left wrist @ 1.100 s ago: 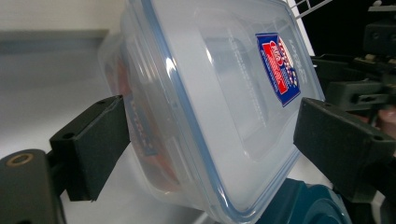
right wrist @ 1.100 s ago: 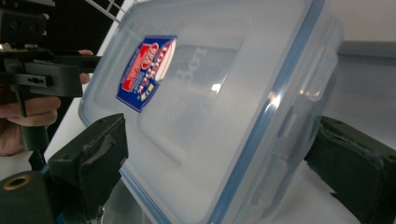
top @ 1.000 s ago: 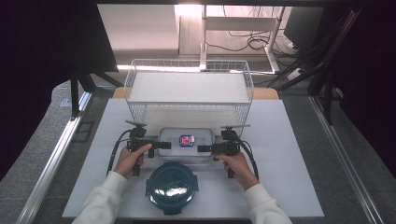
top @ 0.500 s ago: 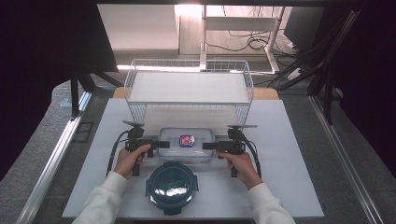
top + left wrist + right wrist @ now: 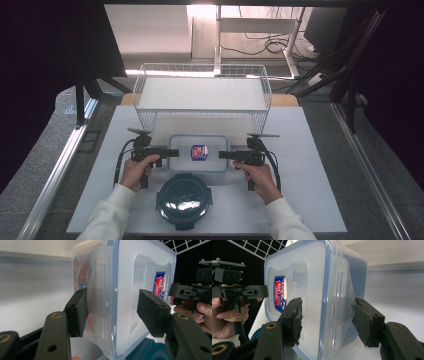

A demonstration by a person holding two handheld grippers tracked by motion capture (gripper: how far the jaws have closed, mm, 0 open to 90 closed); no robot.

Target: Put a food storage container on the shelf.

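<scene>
A clear rectangular container (image 5: 182, 146) with a blue-rimmed lid and a red and blue label (image 5: 199, 151) lies flat at the middle of the white table. My left gripper (image 5: 172, 152) is at its left end, my right gripper (image 5: 222, 155) at its right end. In the left gripper view the jaws (image 5: 113, 312) stand open astride the container's edge (image 5: 112, 277), and a gap shows at the lid-side pad (image 5: 150, 312). The right gripper (image 5: 329, 320) is open too, astride the side latch (image 5: 339, 297), with one pad (image 5: 365, 322) close against the flap.
A dark teal round lidded bowl (image 5: 183, 200) sits just in front of the container, between my hands. Behind the container stands a white wire basket (image 5: 145, 117) with a pale board in it. White table surface (image 5: 320, 165) extends to both sides.
Hardly anything. Both grippers stay at the container's ends, and the right hand has shifted slightly. The container has not moved.
</scene>
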